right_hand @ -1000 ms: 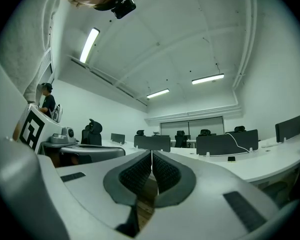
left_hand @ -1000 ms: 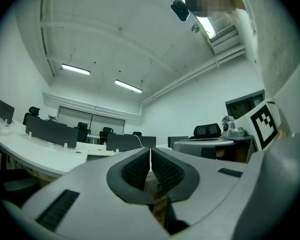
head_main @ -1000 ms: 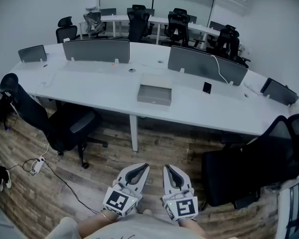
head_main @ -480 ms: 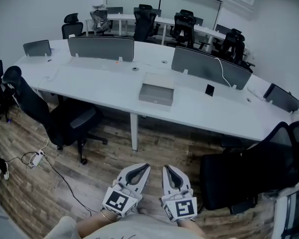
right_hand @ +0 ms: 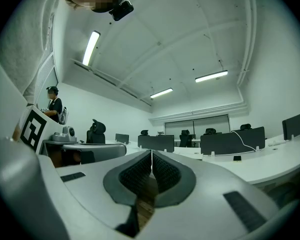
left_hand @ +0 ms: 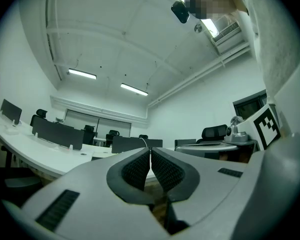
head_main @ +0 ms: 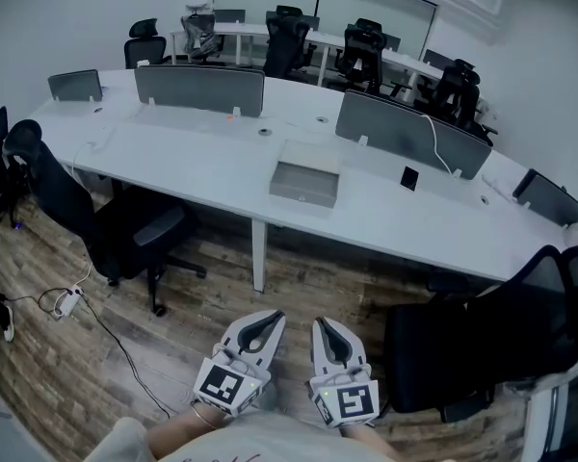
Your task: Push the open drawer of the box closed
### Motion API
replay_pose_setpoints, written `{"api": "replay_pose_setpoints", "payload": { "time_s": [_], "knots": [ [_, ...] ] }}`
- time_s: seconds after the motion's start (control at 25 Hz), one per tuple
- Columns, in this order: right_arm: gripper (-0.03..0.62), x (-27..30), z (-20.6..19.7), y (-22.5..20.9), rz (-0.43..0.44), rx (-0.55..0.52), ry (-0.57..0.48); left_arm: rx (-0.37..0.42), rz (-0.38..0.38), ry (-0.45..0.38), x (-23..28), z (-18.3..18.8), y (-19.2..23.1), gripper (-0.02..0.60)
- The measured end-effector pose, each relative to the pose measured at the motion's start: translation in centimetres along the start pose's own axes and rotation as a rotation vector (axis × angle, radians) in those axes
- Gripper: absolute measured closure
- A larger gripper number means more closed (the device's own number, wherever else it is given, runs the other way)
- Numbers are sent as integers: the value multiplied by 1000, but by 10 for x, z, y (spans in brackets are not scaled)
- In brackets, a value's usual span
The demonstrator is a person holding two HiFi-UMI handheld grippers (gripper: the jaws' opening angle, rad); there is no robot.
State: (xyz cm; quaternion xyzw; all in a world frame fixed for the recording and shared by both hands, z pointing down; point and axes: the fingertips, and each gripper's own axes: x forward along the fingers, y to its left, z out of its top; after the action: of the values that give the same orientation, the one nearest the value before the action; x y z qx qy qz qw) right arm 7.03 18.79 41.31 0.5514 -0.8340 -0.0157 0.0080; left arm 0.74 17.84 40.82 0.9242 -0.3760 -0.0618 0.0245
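Note:
A grey box (head_main: pixel 304 175) with its drawer pulled out toward me sits on the long white desk (head_main: pixel 202 166), near the middle of the head view. My left gripper (head_main: pixel 269 320) and right gripper (head_main: pixel 321 327) hang low over the wooden floor, close to my body and far short of the desk. Both are shut with nothing between the jaws. In the left gripper view the left gripper (left_hand: pixel 150 151) points up at the room and ceiling; the right gripper (right_hand: pixel 151 155) in its own view does the same. The box is not visible in either gripper view.
Black office chairs stand at the left (head_main: pixel 106 224) and right (head_main: pixel 491 340) of the desk's near side. Grey divider screens (head_main: pixel 199 89) line the desk. A phone (head_main: pixel 408 178) lies right of the box. A power strip with cables (head_main: pixel 65 303) lies on the floor at left.
The head view has shifted a little: the desk and box sit slightly lower and to the right in frame. Both grippers stay shut near my body.

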Motion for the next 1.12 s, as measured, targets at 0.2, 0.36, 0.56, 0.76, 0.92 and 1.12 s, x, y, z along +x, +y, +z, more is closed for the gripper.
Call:
{"api": "replay_pose_setpoints", "payload": {
  "time_s": [0.2,0.36,0.56,0.76,0.92,1.12],
  "knots": [
    [574,28,-5,-13,-6,0,6,-7,-23,21,26,-7,19,563],
    [574,57,-6,-28,-22,-1,8,7,-42,-5,53,-7,42,561],
    [574,96,-6,-45,-33,4,5,-15,-44,-8,87,0,72,561],
    [574,131,-4,-61,-47,9,5,-9,-64,1,116,-1,98,561],
    [574,158,-3,-71,-58,11,4,-13,-77,-8,135,2,119,563],
    [574,189,-2,-81,-71,15,3,-20,-90,1,157,2,144,561]
  ]
}}
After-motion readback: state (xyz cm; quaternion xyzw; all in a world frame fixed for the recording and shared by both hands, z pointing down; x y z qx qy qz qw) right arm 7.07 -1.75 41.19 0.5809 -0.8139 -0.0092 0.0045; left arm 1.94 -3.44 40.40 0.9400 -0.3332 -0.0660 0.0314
